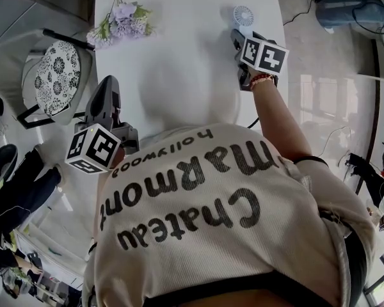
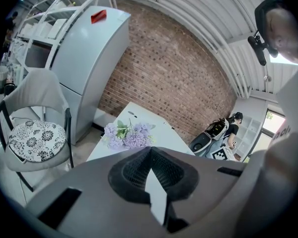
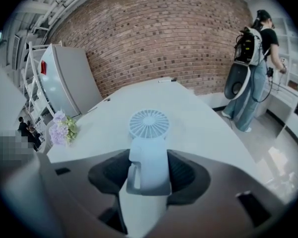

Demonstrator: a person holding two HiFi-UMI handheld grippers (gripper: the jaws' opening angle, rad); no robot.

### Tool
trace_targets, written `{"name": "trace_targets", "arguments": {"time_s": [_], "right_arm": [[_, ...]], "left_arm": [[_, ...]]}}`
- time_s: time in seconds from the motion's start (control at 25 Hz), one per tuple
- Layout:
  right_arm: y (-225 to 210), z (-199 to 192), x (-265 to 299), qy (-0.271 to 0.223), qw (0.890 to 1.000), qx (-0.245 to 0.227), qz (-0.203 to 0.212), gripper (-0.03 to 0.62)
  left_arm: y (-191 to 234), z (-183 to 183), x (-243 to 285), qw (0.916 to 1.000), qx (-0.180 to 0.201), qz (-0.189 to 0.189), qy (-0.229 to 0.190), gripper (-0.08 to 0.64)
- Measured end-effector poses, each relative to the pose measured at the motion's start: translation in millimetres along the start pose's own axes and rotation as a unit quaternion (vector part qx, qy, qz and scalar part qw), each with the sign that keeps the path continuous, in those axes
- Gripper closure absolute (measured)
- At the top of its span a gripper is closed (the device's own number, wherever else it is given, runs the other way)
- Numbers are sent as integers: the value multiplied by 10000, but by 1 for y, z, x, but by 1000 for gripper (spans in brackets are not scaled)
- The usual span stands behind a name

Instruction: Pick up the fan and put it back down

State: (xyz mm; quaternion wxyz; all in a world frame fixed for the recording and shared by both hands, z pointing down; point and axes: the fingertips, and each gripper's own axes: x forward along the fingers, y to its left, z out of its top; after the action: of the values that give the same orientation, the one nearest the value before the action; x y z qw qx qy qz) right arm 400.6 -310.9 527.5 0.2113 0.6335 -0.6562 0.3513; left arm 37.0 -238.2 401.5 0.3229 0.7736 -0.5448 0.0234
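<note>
A small pale-blue hand fan [image 3: 149, 124] has its handle between the jaws of my right gripper [image 3: 149, 158], and the pads are closed against the handle. The round grille head sticks out past the fingertips. In the head view the fan [image 1: 243, 15] sits over the far right of the white table [image 1: 179, 75], just beyond my right gripper [image 1: 238, 37]. Whether the fan touches the tabletop I cannot tell. My left gripper [image 1: 109, 85] hovers off the table's left edge. Its jaws [image 2: 150, 150] are shut with nothing in them.
A bunch of purple flowers [image 1: 121, 21] lies at the table's far left. A grey chair with a patterned cushion [image 1: 54, 75] stands left of the table. A grey fridge [image 2: 89, 58] and a brick wall are behind. A person with a backpack [image 3: 253, 58] stands at the right.
</note>
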Motion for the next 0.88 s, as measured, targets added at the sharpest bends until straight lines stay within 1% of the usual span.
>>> {"name": "trace_targets", "arguments": {"time_s": [0.24,0.44,0.88], "right_arm": [[2,-1,3,20,9999,-118,-65,365],[-2,2,-2,23,9996,-251,-99,365],[1,-2,3,56,9993,-325,-186,365]], "left_arm": [[3,0,0,10000,-20,6,-9,561],[-4,1,-1,10000,-60,3,-29,561],[3,-2,-1,9999,-115,30,-35,561]]}}
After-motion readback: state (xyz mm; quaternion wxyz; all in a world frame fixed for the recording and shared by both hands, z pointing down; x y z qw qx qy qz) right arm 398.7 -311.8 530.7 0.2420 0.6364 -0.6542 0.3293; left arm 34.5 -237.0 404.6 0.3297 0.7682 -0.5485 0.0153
